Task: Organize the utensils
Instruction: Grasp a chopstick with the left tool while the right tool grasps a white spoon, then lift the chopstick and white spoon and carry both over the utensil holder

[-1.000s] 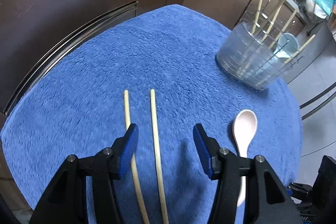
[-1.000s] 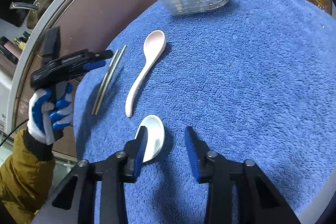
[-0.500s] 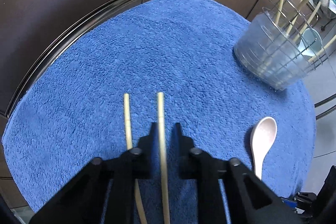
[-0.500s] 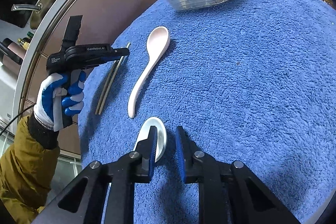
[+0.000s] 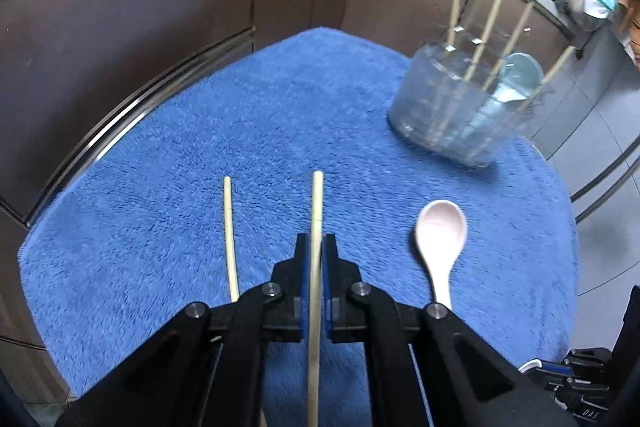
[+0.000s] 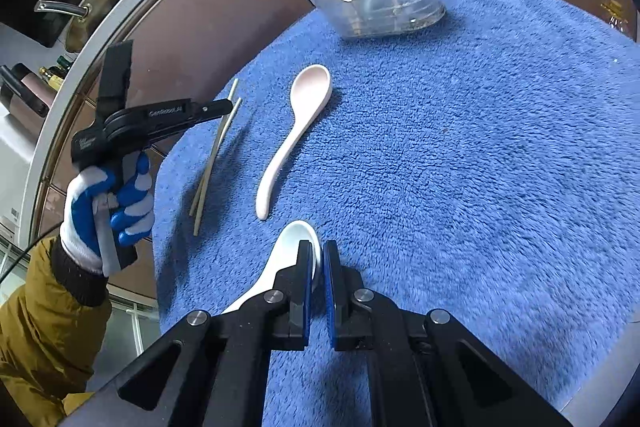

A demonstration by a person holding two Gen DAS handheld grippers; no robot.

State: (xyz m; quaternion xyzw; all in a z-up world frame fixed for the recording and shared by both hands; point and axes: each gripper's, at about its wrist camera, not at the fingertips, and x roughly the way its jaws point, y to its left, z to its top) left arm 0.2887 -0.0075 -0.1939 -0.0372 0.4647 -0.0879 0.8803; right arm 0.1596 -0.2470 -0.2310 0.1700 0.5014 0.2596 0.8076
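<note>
On the blue towel (image 5: 180,155), two pickups are in hand at once. Left gripper (image 5: 316,247): jaws clamped on one chopstick (image 5: 317,203), which runs forward between the pads and out past the tips; its free end looks clear of the pile, though blur makes that uncertain. Second chopstick (image 5: 229,227) lies flat on the towel just to the left, not touched. Right gripper (image 6: 318,259): jaws drawn together on the rim of the white spoon (image 6: 288,247), pads pinching the bowl edge, handle trailing back and left under the frame. Pink spoon (image 6: 298,131) lies loose between the two grippers, bowl toward the holder. Clear utensil holder (image 5: 452,111) stands at the far side of the towel, already carrying several chopsticks and a pale blue spoon behind a wire grid. Judgement: grasp step done for both items, transport not begun. Next move calls for lifting both clear, tipping the chopstick near upright to thread a grid cell, and checking that the rim pinch on the spoon does not slip.
</note>
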